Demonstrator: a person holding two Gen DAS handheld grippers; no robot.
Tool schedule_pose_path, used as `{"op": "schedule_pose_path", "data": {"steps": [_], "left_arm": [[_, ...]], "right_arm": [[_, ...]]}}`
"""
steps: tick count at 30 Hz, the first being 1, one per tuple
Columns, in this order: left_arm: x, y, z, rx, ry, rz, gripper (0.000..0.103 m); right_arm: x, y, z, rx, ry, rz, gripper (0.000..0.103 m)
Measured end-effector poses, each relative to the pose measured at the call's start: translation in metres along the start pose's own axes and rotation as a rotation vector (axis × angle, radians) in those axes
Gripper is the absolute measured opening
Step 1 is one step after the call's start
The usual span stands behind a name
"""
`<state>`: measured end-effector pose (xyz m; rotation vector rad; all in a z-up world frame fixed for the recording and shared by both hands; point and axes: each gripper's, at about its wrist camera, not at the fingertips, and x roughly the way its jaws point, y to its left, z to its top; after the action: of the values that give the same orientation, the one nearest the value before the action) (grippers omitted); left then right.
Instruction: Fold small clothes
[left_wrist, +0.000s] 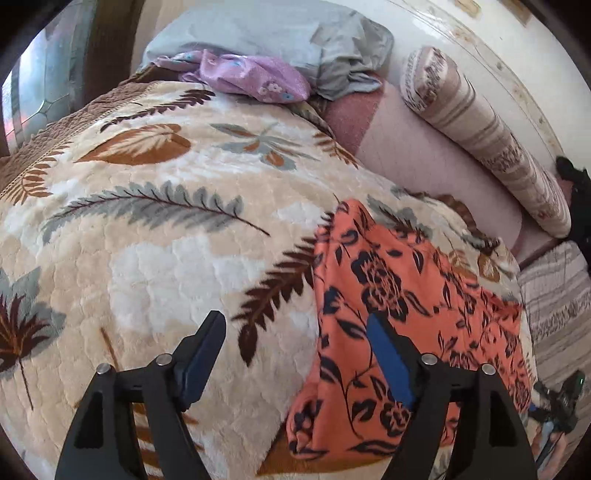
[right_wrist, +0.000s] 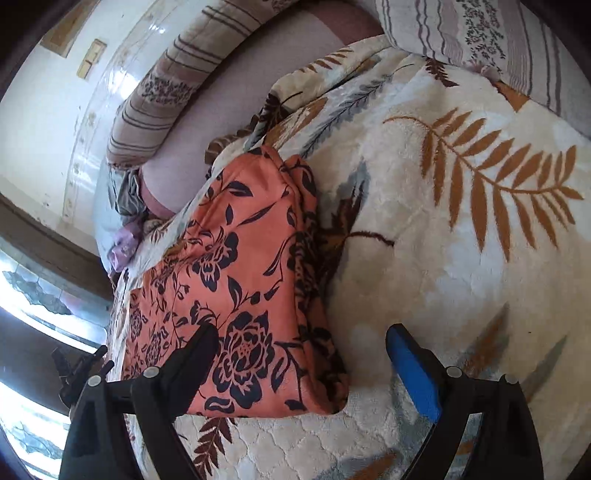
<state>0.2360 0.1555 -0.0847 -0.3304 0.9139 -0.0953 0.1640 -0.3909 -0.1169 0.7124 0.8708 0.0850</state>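
We see an orange cloth (left_wrist: 402, 314) with a dark flower print lying folded on the leaf-patterned blanket (left_wrist: 166, 258) that covers the bed. Our left tool (left_wrist: 295, 354) hangs over its near left edge with the jaws wide apart: one finger (left_wrist: 388, 358), with a blue pad, is above the cloth, the other above bare blanket, and nothing is gripped. Our right tool (right_wrist: 303, 365) also stands wide open and empty; its dark finger (right_wrist: 195, 358) overlaps the cloth (right_wrist: 236, 288) near its flower, its blue-padded one is over the blanket (right_wrist: 461, 229) beside the cloth's right edge. Beyond the cloth, a striped bolster (left_wrist: 480, 136) lies along the wall, and a purple garment (left_wrist: 251, 74) rests against a grey pillow (left_wrist: 280, 33) at the far end.
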Motion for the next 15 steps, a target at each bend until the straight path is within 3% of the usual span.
{"op": "schedule_pose_path", "data": {"steps": [2,4,5,6,7,8,10,13,15], "left_arm": [[0.023,-0.016,-0.016,0.056,0.093,-0.004,0.082],[0.049,-0.034,-0.03,0.134,0.174,0.045,0.079],[0.05,-0.045,-0.033,0.192,0.138,0.101,0.07],[0.053,-0.054,-0.032,0.23,0.157,0.078,0.041],[0.052,-0.059,-0.026,0.201,0.195,0.061,0.023],[0.048,-0.061,-0.018,0.156,0.21,0.062,0.021],[0.022,-0.063,-0.003,0.112,0.17,0.025,0.018],[-0.041,-0.072,0.0,0.151,0.075,-0.044,0.018],[-0.083,-0.066,-0.015,0.173,0.03,-0.073,0.018]], "right_arm": [[0.024,0.009,0.0,-0.018,0.076,0.011,0.094],[0.036,0.03,0.0,-0.092,0.092,-0.064,0.09],[0.041,0.041,-0.001,-0.113,0.126,-0.068,0.064],[0.046,0.05,-0.001,-0.107,0.165,-0.065,0.039],[0.046,0.058,-0.002,-0.117,0.177,-0.075,0.026],[0.043,0.068,-0.002,-0.141,0.169,-0.106,0.026],[0.022,0.082,0.0,-0.13,0.127,-0.085,0.025],[-0.028,0.101,-0.004,-0.157,0.062,-0.03,0.024],[-0.061,0.105,-0.016,-0.187,0.048,-0.02,0.024]]}}
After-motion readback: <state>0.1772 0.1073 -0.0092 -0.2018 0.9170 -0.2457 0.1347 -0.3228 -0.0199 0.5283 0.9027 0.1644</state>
